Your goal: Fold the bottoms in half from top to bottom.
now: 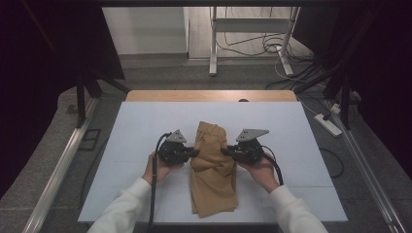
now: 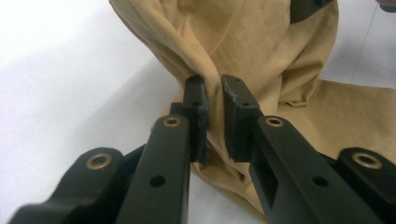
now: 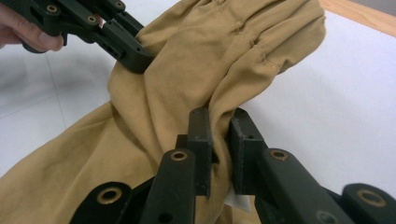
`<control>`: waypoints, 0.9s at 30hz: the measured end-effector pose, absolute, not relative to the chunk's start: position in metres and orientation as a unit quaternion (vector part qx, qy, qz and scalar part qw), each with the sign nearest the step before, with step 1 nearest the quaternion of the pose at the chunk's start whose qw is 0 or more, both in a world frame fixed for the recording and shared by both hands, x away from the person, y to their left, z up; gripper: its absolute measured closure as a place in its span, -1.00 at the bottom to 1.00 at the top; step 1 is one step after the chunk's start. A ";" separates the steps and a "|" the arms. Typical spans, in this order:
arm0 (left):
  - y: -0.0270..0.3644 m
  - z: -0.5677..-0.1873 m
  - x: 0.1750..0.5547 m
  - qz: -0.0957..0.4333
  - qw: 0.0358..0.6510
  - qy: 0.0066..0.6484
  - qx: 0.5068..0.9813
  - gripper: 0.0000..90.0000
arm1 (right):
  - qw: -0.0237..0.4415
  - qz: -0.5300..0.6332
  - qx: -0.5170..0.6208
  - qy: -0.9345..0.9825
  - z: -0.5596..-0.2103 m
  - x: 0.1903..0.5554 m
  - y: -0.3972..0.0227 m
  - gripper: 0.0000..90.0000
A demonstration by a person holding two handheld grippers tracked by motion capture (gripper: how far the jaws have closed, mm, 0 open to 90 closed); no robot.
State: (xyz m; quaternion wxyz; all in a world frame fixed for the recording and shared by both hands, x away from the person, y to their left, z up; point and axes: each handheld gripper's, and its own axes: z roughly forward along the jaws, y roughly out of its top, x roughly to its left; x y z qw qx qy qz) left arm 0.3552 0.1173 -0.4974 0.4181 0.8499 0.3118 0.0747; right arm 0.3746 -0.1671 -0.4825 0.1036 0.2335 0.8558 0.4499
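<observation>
A tan cloth garment [image 1: 214, 170] lies rumpled on the white table top [image 1: 136, 126], running from the middle toward the near edge. My left gripper [image 1: 195, 152] pinches its left side, and a fold of the cloth [image 2: 261, 42] sits squeezed between its nearly closed jaws [image 2: 214, 86]. My right gripper [image 1: 225, 151] grips the opposite side at the same height. In the right gripper view the tan fabric [image 3: 196, 70] passes between its jaws [image 3: 219, 119], which are shut on it, while the left gripper [image 3: 135, 58] bites the cloth farther off. The cloth is bunched and raised between the two grippers.
A wooden strip [image 1: 209, 95] borders the table's far edge. Beyond it stands a metal desk frame [image 1: 214, 43] with cables on the floor. A white power strip [image 1: 326, 124] lies on the floor at the right, and a metal rail [image 1: 63, 165] runs along the left.
</observation>
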 end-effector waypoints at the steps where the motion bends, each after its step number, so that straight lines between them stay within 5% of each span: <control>1: 0.117 -0.497 0.354 0.075 0.417 0.311 0.851 0.77 | 0.103 0.449 0.234 0.856 -0.483 0.373 -0.167 0.78; 27: 0.115 -0.503 0.333 0.065 0.412 0.290 0.861 0.74 | 0.083 0.440 0.217 0.867 -0.490 0.347 -0.171 0.78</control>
